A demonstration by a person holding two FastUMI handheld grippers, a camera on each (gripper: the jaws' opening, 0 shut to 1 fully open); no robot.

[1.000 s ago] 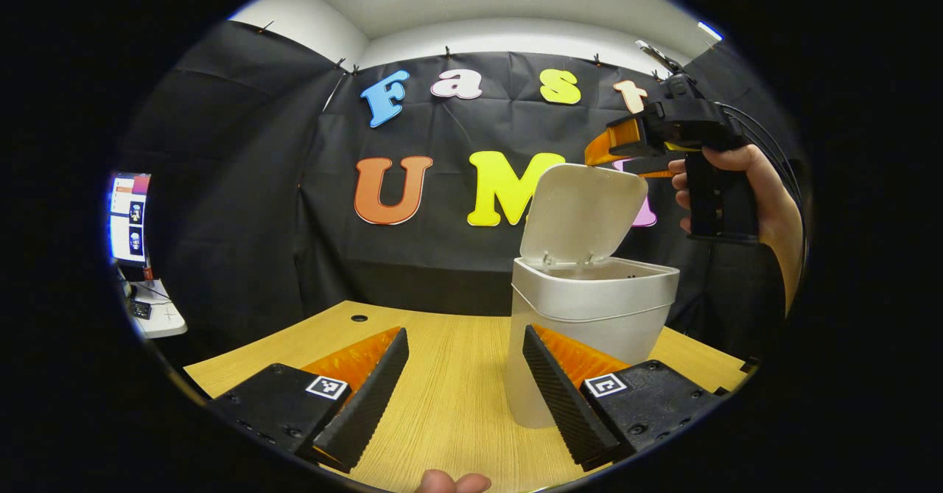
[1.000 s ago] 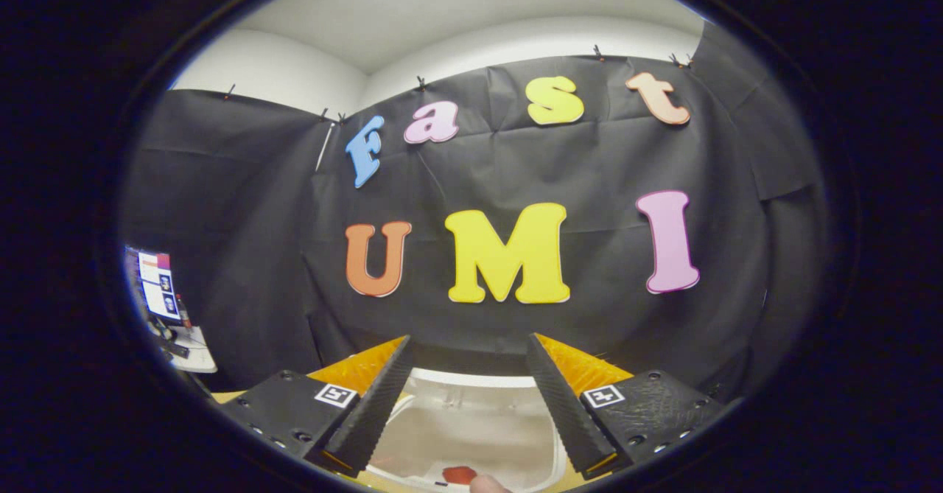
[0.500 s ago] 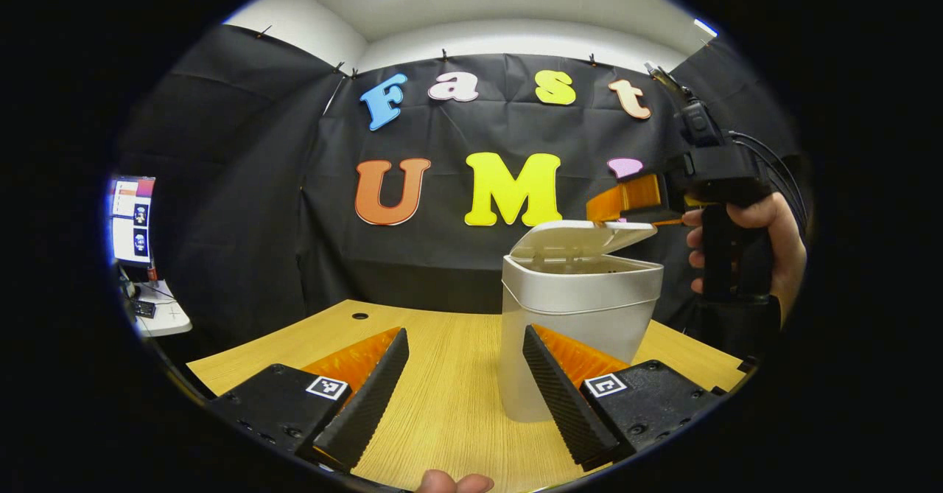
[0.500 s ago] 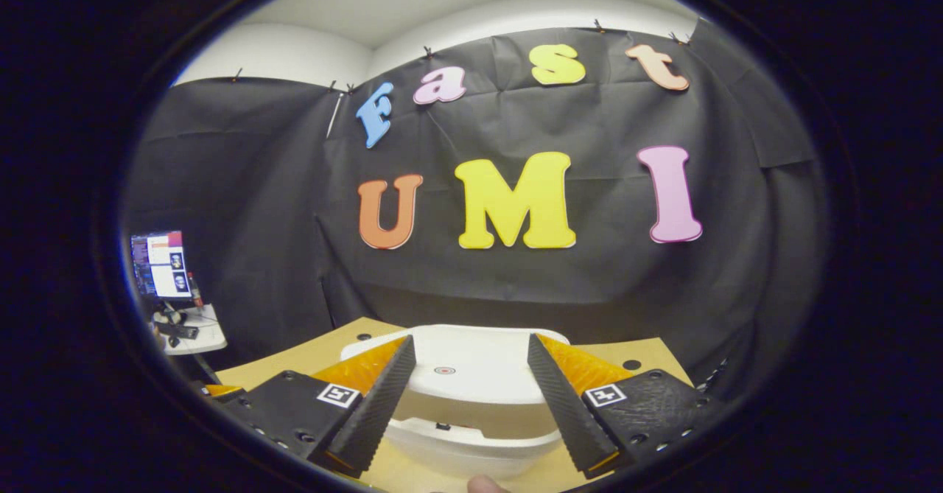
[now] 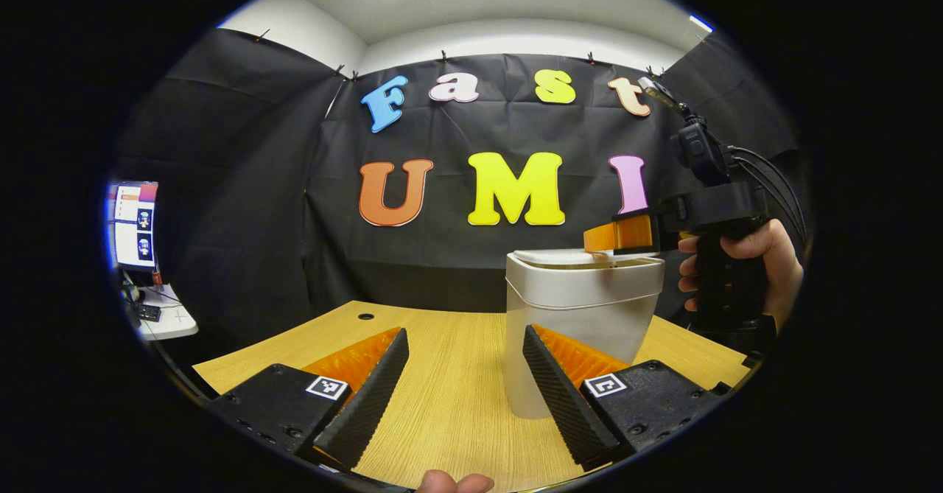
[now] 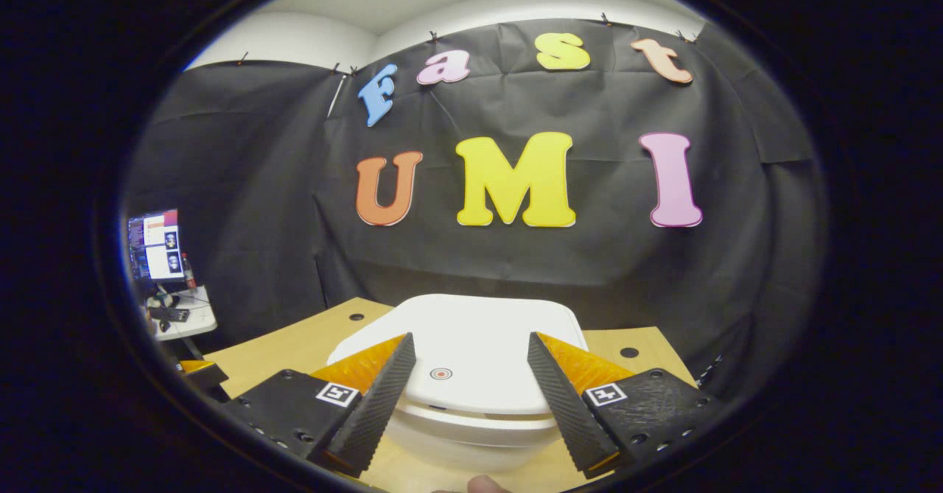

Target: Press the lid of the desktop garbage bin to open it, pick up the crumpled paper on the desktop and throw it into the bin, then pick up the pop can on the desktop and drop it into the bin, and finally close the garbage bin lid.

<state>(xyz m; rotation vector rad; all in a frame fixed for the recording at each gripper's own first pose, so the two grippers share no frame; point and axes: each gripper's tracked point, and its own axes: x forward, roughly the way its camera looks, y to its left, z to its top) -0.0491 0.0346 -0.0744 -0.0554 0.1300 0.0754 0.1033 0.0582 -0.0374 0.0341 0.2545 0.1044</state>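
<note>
The left gripper view looks across the wooden worktop [image 5: 442, 375] from low down and takes in the whole garbage bin [image 5: 582, 331] side-on: a pale, smooth-walled tub that narrows toward its base, standing upright on the worktop right of centre. It also shows the right gripper [image 5: 600, 241] from the side, held in a hand [image 5: 744, 264], with its fingers lying level at the top of the bin and touching or just above the lid. The left gripper [image 5: 465, 379] hovers low over the bare worktop, its fingers spread apart with nothing between them.

The right gripper view looks down on the bin from close above. There the lid [image 6: 471, 353] lies flat and shut on the bin's rim, white and rounded, with a small red ring mark [image 6: 440, 373] near its front edge. The right gripper's fingers [image 6: 376, 397] stand wide apart on either side of that mark, gripping nothing. A side table with a monitor [image 6: 156, 245] stands far left.
</note>
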